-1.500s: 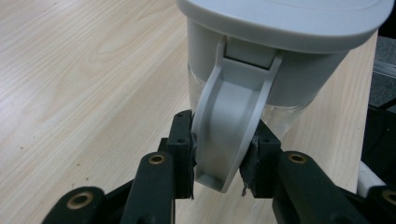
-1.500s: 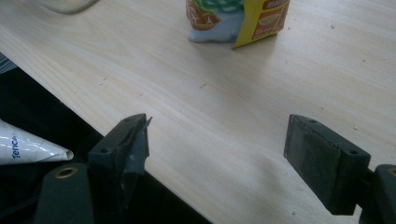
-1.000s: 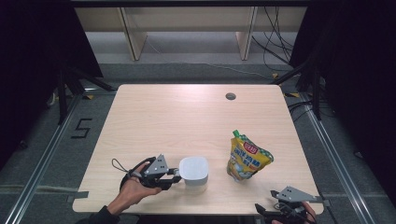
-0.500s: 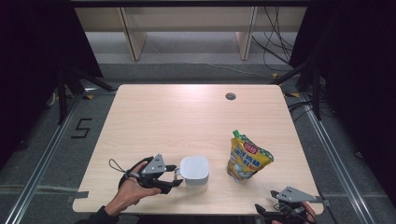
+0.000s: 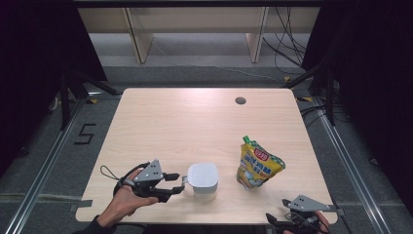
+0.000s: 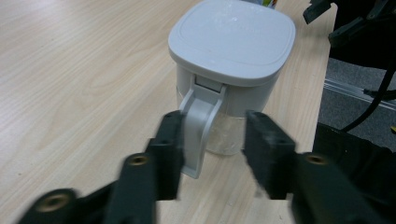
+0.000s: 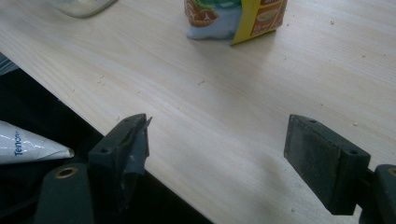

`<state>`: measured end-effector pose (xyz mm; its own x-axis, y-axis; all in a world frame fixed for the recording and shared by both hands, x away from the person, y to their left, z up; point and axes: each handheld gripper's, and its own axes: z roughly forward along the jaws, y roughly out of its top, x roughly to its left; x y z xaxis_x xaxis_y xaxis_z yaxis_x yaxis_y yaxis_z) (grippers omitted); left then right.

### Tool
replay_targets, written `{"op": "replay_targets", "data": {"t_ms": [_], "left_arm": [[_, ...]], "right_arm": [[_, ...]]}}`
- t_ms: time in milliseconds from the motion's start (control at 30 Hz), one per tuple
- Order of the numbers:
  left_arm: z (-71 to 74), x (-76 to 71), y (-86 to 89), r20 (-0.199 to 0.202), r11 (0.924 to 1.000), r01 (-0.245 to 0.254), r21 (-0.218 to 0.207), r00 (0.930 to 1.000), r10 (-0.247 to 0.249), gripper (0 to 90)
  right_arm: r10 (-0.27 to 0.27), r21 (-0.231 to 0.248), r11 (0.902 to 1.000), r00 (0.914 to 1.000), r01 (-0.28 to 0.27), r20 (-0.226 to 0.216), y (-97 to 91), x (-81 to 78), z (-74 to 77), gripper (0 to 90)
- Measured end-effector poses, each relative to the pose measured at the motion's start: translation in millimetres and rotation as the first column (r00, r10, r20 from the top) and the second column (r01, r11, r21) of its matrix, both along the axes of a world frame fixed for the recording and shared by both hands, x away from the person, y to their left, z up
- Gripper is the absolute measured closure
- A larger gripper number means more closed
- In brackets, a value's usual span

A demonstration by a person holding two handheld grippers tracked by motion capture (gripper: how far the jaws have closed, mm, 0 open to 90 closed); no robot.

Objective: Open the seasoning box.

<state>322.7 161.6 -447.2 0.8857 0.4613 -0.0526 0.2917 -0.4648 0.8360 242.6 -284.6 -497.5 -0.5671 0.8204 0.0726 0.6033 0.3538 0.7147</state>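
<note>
A clear, apparently empty jar with a white rounded-square lid (image 6: pixel 232 39) and white handle (image 6: pixel 200 126) is straddled, ungripped, by the just-closing left gripper (image 6: pixel 212 140); the right gripper (image 7: pixel 217 149) is held wide.

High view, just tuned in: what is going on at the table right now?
A person's left gripper is working at the handle of a clear jar with a white lid near the table's front edge. The handle sits between the jaws, one of them right beside it and the other apart, and the jaws have just been closing. A yellow snack pouch stands to the right of the jar. The right gripper waits open at the front right corner, holding nothing.
</note>
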Motion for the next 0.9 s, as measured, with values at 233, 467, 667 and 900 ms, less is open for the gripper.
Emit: {"op": "replay_targets", "data": {"t_ms": [233, 467, 667, 900], "left_arm": [[14.8, -3.7, 2.9, 0.044, 0.9993, -0.014, -0.036, 0.9989, 0.015, 87.7], [26.4, 1.7, -5.0, 0.035, 0.9978, -0.012, -0.066, 0.9993, 0.014, 89.1], [29.4, 11.1, -18.9, 0.039, 0.9982, 0.002, -0.06, 0.9992, 0.0, 89.1], [25.9, 20.6, -27.0, 0.033, 0.999, 0.0, -0.045, 0.9995, 0.001, 89.0]], "right_arm": [[0.007, 0.003, 1.0, 0.9998, -0.007, -0.021, 2.4, -0.4, 0.0, 23.1], [-0.011, 0.012, 0.9999, 0.9995, 0.012, -0.03, 3.1, -0.8, -0.9, 23.1], [0.005, -0.003, 1.0, 1.0, -0.005, -0.007, 1.6, 0.9, -1.4, 23.1], [0.013, 0.014, 0.9998, 0.9998, -0.012, -0.017, 2.9, 1.2, -2.4, 23.7]]}}
